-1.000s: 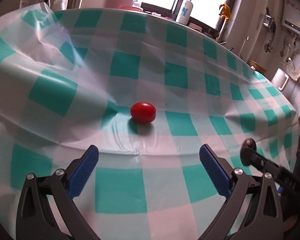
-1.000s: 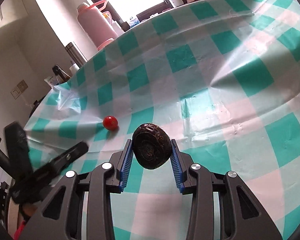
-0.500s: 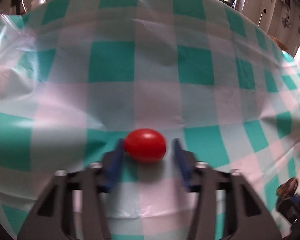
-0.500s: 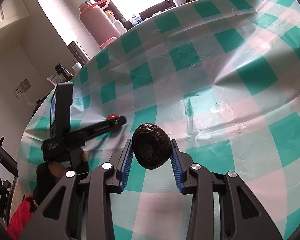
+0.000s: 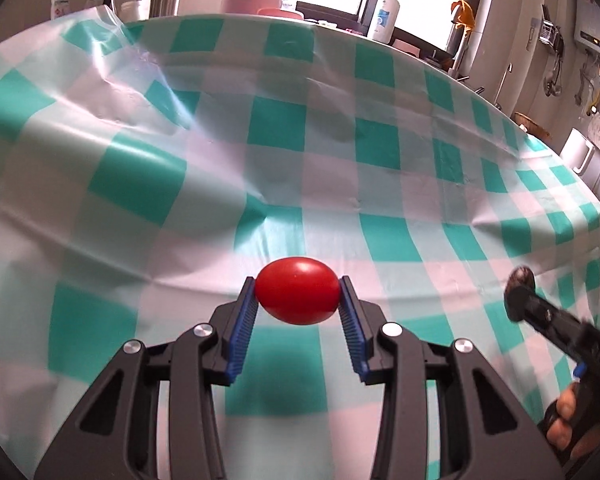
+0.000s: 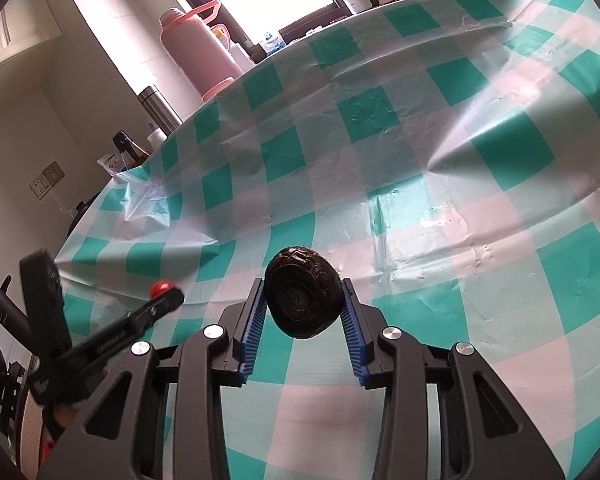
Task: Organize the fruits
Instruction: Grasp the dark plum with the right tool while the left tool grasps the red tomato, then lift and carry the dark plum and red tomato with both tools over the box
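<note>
Left wrist view: your left gripper (image 5: 298, 298) pinched the red tomato (image 5: 297, 296); your right gripper (image 6: 304, 298) pinched the dark round fruit (image 6: 303, 298).

Blue pads (image 5: 242, 330) pressed both ends of the tomato, which sat clear above the checked tabletop (image 5: 340, 184), its shadow beneath; the jaws had just been closing around it; in the right wrist view, the dark fruit hung between the closed pads above the cloth, the tomato showing small at the left.
</note>
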The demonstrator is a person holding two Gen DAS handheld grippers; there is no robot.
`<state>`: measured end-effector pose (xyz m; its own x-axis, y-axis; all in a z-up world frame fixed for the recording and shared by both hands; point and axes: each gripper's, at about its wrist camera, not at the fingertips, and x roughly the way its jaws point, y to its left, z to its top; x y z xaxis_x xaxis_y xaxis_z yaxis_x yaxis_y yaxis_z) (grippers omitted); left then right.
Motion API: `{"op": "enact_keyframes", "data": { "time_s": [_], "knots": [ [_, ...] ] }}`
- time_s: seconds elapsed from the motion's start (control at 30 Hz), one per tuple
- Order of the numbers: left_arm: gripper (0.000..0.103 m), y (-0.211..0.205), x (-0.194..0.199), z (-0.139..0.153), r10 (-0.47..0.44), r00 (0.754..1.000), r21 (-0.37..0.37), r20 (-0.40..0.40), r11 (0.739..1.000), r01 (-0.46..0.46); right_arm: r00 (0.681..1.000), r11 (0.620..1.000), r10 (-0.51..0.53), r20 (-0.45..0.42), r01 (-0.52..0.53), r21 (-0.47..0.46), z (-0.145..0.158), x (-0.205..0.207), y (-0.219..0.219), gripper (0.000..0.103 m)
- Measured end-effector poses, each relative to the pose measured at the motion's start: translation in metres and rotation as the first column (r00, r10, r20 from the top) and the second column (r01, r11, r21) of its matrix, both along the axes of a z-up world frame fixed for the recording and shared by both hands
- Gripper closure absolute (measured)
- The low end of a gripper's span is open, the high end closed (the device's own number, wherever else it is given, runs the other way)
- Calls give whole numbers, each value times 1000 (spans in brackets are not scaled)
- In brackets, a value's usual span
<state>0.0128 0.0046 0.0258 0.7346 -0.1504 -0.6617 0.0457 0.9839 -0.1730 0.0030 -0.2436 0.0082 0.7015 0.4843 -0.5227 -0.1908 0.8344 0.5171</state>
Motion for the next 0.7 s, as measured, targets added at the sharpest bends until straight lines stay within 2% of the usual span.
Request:
{"op": "enact_keyframes", "data": {
  "time_s": [0.13,0.33,0.47,0.7],
  "knots": [
    [62,-2,-20,7,-6,999,34,52,999,4,1000,1000,-6,-4,6,-5,1,0,-1,65],
    [62,0,-30,8,-19,998,15,53,1000,18,1000,999,-25,-8,25,-22,2,-9,-1,65],
    [62,-2,-33,8,-24,998,33,61,999,22,1000,1000,-21,-9,21,9,2,-29,-2,65],
    [62,-8,-46,12,-47,995,50,88,998,42,1000,997,18,12,-17,-71,8,-67,9,65]
  ]
}}
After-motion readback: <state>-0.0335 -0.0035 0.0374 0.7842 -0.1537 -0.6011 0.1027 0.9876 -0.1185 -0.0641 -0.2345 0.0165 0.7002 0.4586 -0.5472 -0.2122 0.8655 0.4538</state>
